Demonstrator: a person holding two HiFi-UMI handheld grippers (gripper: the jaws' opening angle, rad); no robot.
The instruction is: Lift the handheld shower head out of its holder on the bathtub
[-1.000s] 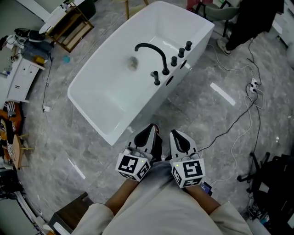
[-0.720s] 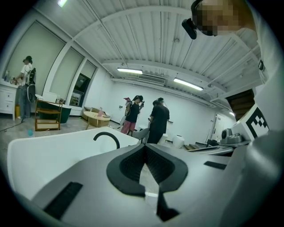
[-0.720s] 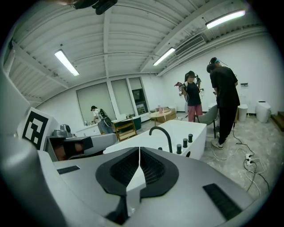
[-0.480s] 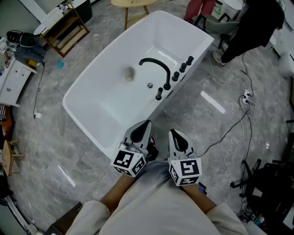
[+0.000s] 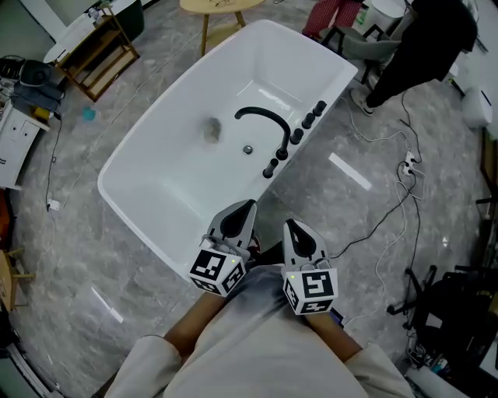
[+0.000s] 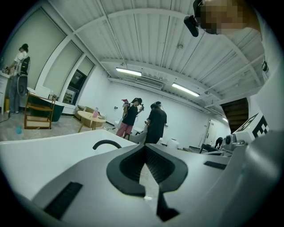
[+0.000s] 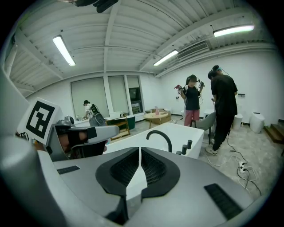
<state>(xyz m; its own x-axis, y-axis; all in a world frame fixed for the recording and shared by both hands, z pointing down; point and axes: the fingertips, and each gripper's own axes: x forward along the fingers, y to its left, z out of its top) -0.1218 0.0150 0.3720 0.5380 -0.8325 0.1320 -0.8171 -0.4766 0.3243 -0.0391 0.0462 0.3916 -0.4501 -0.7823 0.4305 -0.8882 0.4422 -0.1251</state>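
Note:
The white bathtub [image 5: 140, 210] lies ahead of me, with a black arched spout [image 5: 264, 118] over its basin. A row of several black fittings [image 5: 296, 137] stands on its right rim. The handheld shower head is among them; I cannot tell which one it is. My left gripper [image 5: 249, 205] and right gripper [image 5: 289, 224] are side by side, just short of the tub's near rim. Both are shut with nothing between the jaws. The spout [image 6: 106, 142] shows past the left gripper [image 6: 145, 146]. Beyond the right gripper [image 7: 140, 148] I see the spout [image 7: 159, 134] and fittings [image 7: 186, 146].
Black cables [image 5: 397, 194] trail over the grey marble floor right of the tub. A person in black [image 5: 420, 39] stands at the tub's far right corner. A round wooden table [image 5: 212, 6] and a wooden shelf [image 5: 97, 47] are beyond the tub. A black stand [image 5: 436, 299] is at the right.
Both grippers have moved forward together toward the tub's near rim, and the tub now sits closer in the head view. Their jaws stayed shut.

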